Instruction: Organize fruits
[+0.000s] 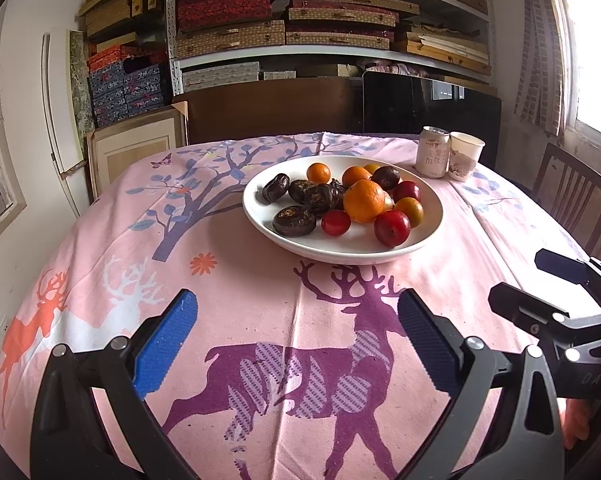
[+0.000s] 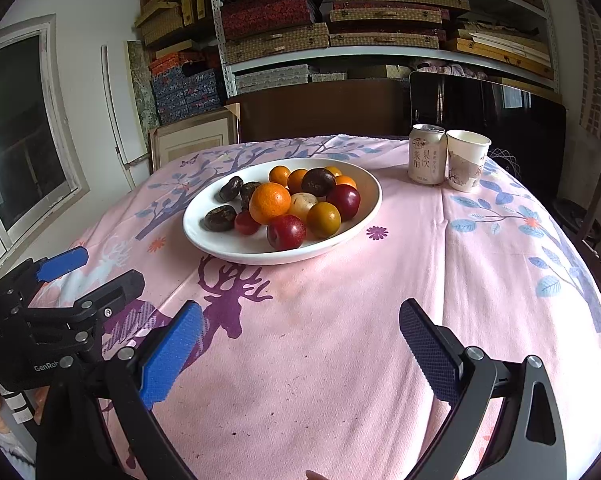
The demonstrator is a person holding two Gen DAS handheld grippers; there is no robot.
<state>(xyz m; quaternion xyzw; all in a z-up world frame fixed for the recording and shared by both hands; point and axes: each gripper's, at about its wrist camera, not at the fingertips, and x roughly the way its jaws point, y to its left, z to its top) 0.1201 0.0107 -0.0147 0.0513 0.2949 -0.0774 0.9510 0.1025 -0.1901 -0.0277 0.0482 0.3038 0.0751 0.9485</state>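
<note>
Left wrist view: my left gripper [image 1: 296, 344] hangs wide open, empty, well short of the white bowl [image 1: 432, 216]. Mandarin [image 1: 364, 200], red plums and dark water chestnuts [image 1: 293, 221] sit inside it.

Right wrist view: my right gripper [image 2: 300, 354], also spread and empty, near the bowl [image 2: 374, 196]; drink can [image 2: 427, 154] beyond the bowl.

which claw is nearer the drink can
Right, by a narrow margin. The can sits ahead and slightly right of the right claw; from the left claw it lies further off to the right.
</note>
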